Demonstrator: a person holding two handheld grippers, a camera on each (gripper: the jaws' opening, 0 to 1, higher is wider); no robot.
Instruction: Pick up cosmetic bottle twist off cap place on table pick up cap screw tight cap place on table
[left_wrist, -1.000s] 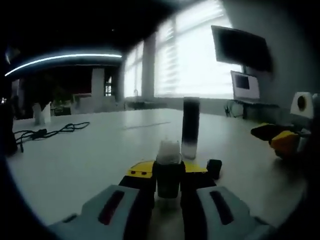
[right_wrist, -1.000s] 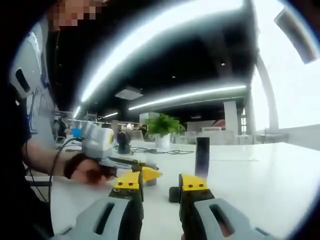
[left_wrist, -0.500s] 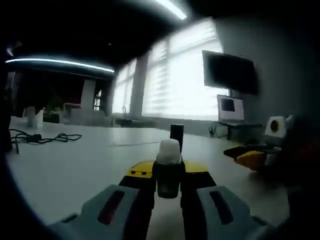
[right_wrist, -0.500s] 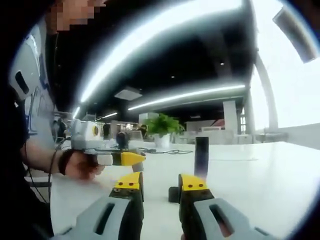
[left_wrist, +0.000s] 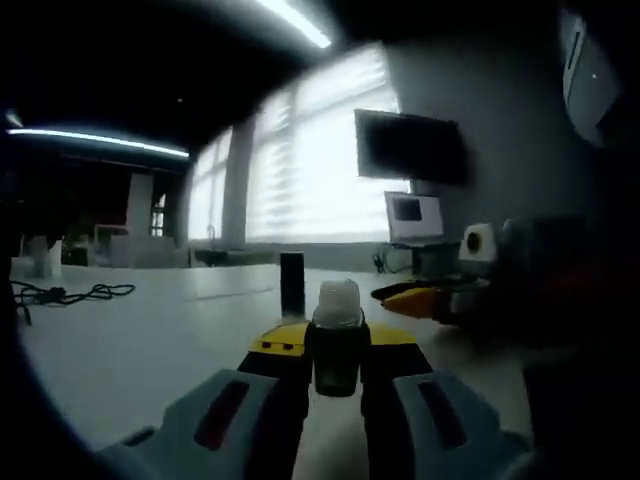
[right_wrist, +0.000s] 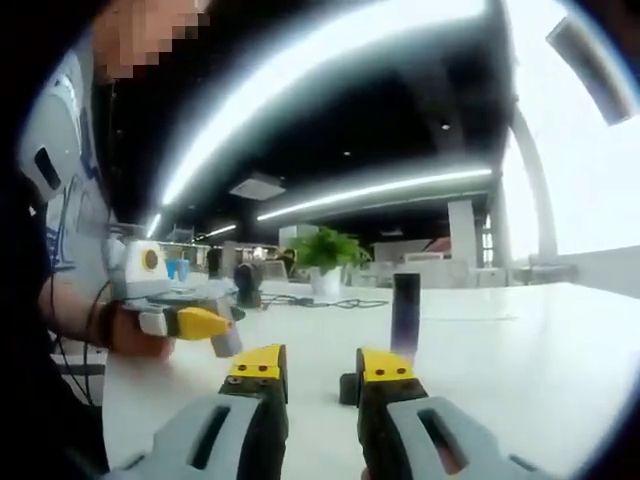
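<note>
My left gripper (left_wrist: 337, 350) is shut on a small cosmetic bottle (left_wrist: 338, 304) with a dark body and a white bare top, held upright between the yellow-tipped jaws. In the right gripper view the same gripper (right_wrist: 205, 325) hangs above the table at the left in a person's hand, with the bottle's dark end (right_wrist: 226, 344) at its tip. A tall dark cylinder (left_wrist: 291, 285) (right_wrist: 405, 315) stands on the white table. My right gripper (right_wrist: 322, 366) is open low over the table, nothing between its jaws. A small black piece (right_wrist: 347, 388) lies just behind its right jaw.
The white table (right_wrist: 520, 350) stretches wide to the right. A black cable (left_wrist: 70, 294) lies at the far left of it, and a potted plant (right_wrist: 325, 262) stands at the back. The right gripper (left_wrist: 425, 298) enters the left gripper view from the right. A person's arm (right_wrist: 75, 310) is at the left.
The left gripper has risen and drawn away to the left with the bottle, so the dark cylinder looks smaller and farther left in its view. The right gripper has stayed still and open.
</note>
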